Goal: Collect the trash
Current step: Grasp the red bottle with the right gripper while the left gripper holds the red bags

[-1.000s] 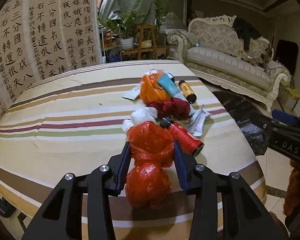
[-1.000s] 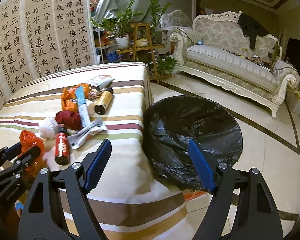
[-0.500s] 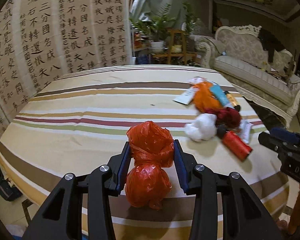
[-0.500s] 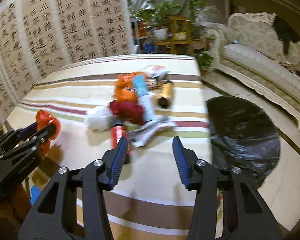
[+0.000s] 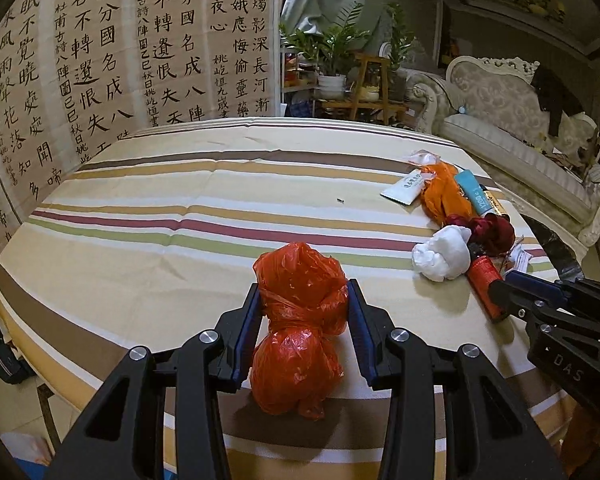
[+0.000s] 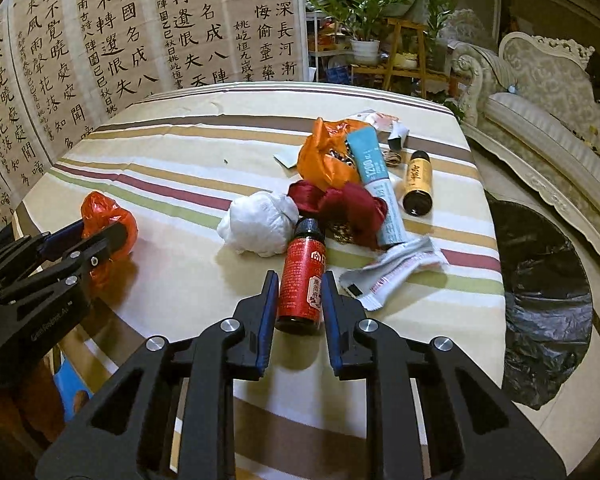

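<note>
My left gripper (image 5: 302,294) is shut on a knotted red plastic bag (image 5: 296,364) just above the striped table (image 5: 180,184) near its front edge; the right wrist view shows that gripper (image 6: 96,232) and bag (image 6: 100,208) at far left. My right gripper (image 6: 299,280) has its jaws closing on a small red bottle (image 6: 302,264) lying on the cloth, blue pads against both its sides. Beyond it lie a white wad (image 6: 260,220), dark red cloth (image 6: 340,200), an orange bag (image 6: 324,156), a blue tube (image 6: 374,172), a yellow bottle (image 6: 418,180) and a white wrapper (image 6: 392,272).
A bin lined with a black bag (image 6: 540,300) stands on the floor off the table's right edge. A pale sofa (image 6: 548,120) runs behind it. A calligraphy screen (image 6: 120,40) and a plant stand (image 6: 384,56) stand past the far edge.
The right gripper swung left from over the black bin to the trash pile and narrowed its jaws around the red bottle. The left gripper carried the red bag leftward, away from the pile.
</note>
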A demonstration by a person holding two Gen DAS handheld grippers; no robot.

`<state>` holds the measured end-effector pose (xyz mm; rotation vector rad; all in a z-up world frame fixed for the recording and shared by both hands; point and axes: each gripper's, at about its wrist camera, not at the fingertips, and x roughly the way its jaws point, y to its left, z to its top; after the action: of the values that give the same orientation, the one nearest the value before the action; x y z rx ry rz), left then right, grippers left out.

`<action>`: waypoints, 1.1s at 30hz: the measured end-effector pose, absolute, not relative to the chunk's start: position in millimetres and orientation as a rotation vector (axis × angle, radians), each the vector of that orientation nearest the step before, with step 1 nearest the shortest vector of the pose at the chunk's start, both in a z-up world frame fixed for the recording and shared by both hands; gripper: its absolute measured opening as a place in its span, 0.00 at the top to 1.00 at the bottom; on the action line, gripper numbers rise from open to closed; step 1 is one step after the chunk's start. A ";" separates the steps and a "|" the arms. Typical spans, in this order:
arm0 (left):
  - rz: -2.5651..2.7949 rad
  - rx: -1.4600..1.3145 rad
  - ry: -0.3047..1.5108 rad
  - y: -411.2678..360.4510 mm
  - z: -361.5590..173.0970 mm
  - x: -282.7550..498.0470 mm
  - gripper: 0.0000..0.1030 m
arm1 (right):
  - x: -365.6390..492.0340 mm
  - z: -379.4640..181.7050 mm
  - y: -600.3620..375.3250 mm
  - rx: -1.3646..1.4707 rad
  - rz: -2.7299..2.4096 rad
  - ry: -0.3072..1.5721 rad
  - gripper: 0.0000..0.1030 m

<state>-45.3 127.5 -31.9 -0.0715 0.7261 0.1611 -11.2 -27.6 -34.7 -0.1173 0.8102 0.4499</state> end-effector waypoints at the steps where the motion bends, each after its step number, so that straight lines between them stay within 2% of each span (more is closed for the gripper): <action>1: 0.160 -0.071 0.726 126.4 -32.1 -45.9 0.59 | -9.4 -35.0 -27.6 -0.110 0.451 0.816 0.78; 8: 0.148 -0.072 0.724 121.9 -32.3 -46.1 0.59 | -2.7 -37.6 -22.3 -0.111 0.455 0.827 0.75; 33: 0.073 -0.057 0.687 88.0 -16.8 -42.9 0.59 | -26.9 -11.5 -63.7 -0.041 0.467 0.751 0.78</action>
<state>-42.9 88.0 -16.8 -0.0568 0.6872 0.0726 -26.9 -63.7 -11.5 -0.0405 0.7509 0.4669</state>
